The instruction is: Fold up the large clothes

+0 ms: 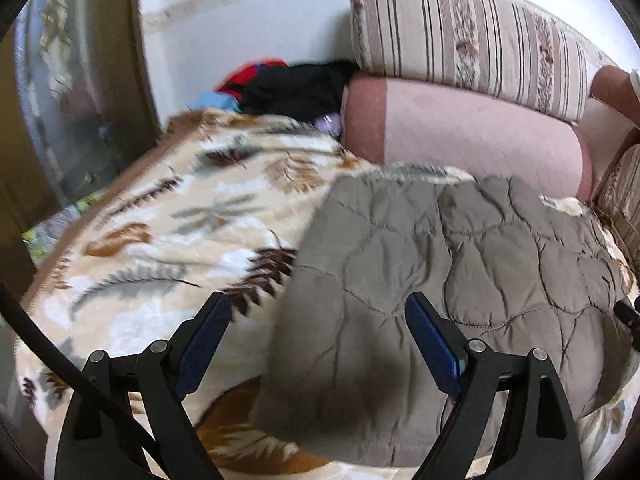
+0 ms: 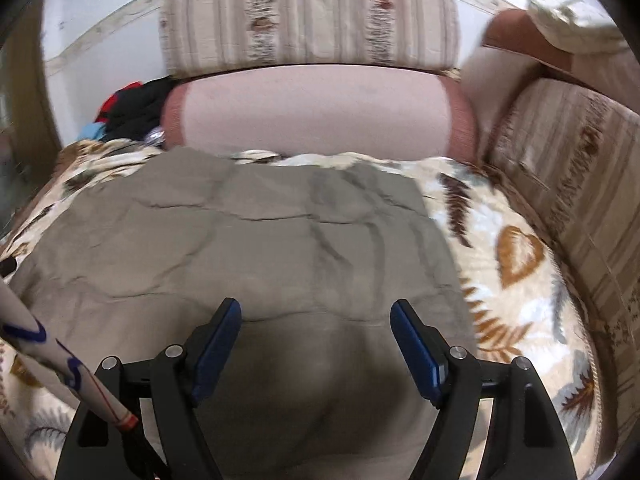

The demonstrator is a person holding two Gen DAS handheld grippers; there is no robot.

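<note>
A grey-brown quilted garment (image 1: 420,280) lies folded flat on a cream leaf-patterned blanket (image 1: 160,220). My left gripper (image 1: 318,304) hovers above the garment's near left edge, jaws wide open, nothing between the blue pads. In the right wrist view the same quilted garment (image 2: 248,240) spreads across the middle of the blanket (image 2: 512,248). My right gripper (image 2: 316,312) hangs above its near edge, jaws wide apart and empty. Neither gripper touches the cloth.
A pink bolster (image 1: 460,132) and a striped cushion (image 1: 472,36) line the back. A pile of black, red and blue clothes (image 1: 288,88) sits at the far left corner. Another striped cushion (image 2: 572,184) borders the right side. A sleeve (image 2: 60,356) shows at lower left.
</note>
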